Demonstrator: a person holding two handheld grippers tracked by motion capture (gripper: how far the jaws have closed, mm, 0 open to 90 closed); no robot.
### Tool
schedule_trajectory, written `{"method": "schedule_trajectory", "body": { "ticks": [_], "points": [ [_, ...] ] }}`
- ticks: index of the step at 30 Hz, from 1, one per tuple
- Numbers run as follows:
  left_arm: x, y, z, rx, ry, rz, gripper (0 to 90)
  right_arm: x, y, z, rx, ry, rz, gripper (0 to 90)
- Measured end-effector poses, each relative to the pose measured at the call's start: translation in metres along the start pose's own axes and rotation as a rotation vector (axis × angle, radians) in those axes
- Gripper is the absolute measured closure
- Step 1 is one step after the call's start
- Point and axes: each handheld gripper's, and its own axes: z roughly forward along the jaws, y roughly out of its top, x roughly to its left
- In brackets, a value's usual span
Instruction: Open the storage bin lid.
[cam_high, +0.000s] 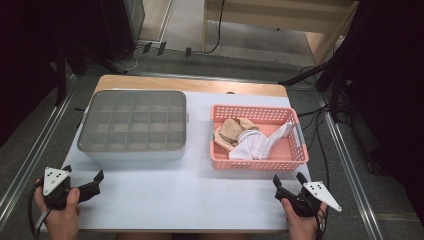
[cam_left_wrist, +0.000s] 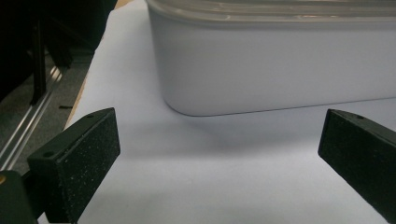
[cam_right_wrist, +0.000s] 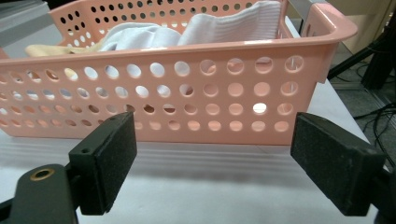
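1. Socks, that's what sits in the pink basket (cam_high: 299, 150) at centre right of the high view: a white sock (cam_high: 257, 142) draped across the middle and a tan sock (cam_high: 233, 131) bunched at its left end, the two touching.
2. Over at centre left of that same view stands the grey divider box (cam_high: 133, 126), its translucent lid on, with a grid of compartments showing through it. Box and basket stand side by side, a gap of bare white tabletop (cam_high: 190, 190) between them.
3. Left gripper (cam_high: 82, 183) sits at the lower left of the frame, in the person's left hand (cam_high: 62, 212), jaws spread wide with nothing between them, near the box's front corner but apart from it.
4. From the left gripper view, the box's rounded white corner (cam_left_wrist: 196, 93) fills the upper half, and the two black jaws stand well apart at the lower corners over bare table.
5. Right gripper (cam_high: 289, 180) is at the lower right of the high view, in the right hand (cam_high: 300, 222), jaws likewise open and empty, just short of the basket's near wall.
6. In the right gripper view, the basket's perforated pink wall (cam_right_wrist: 196, 107) runs across the frame, white sock (cam_right_wrist: 233, 25) poking above the rim, a sliver of tan sock (cam_right_wrist: 51, 49) at upper left.
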Motion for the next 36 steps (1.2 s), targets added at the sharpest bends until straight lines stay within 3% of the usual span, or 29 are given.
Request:
{"method": "schedule_trajectory", "body": {
  "ticks": [6, 9, 14, 16, 18, 22, 28, 32, 36],
  "points": [
    [0.0, 0.0, 0.0, -0.007, -0.009, -0.003, 0.0, 0.005, 0.001, 0.001, 0.006, -0.023, -0.039, 14.7],
    [0.001, 0.001, -0.001, -0.01, -0.025, -0.011, 0.0, 0.008, 0.001, -0.001, 0.013, -0.034, -0.035, 14.9],
    [0.003, 0.002, -0.003, -0.016, -0.034, -0.014, 0.0, 0.018, 0.003, -0.005, 0.021, -0.001, -0.02, 14.9],
    [0.002, 0.003, -0.004, -0.015, -0.039, -0.018, 0.0, 0.023, 0.005, -0.007, 0.018, -0.011, -0.029, 15.7],
    [0.001, 0.004, -0.006, -0.009, -0.088, -0.05, 0.0, 0.03, 0.009, -0.009, 0.01, -0.027, -0.028, 18.6],
    [-0.008, 0.005, -0.008, -0.013, -0.094, -0.018, 0.0, 0.042, 0.015, -0.008, 0.0, -0.035, -0.02, 21.9],
    [-0.011, 0.011, -0.01, -0.018, -0.099, -0.015, 0.0, 0.061, 0.022, -0.008, 0.022, 0.001, -0.028, 22.1],
    [-0.008, 0.015, -0.013, -0.026, -0.11, -0.055, 0.0, 0.074, 0.027, -0.009, 0.012, 0.044, -0.021, 22.0],
    [-0.004, 0.023, -0.02, -0.033, -0.11, -0.065, 0.0, 0.087, 0.033, -0.01, 0.006, 0.062, -0.035, 22.2]
  ]
}}
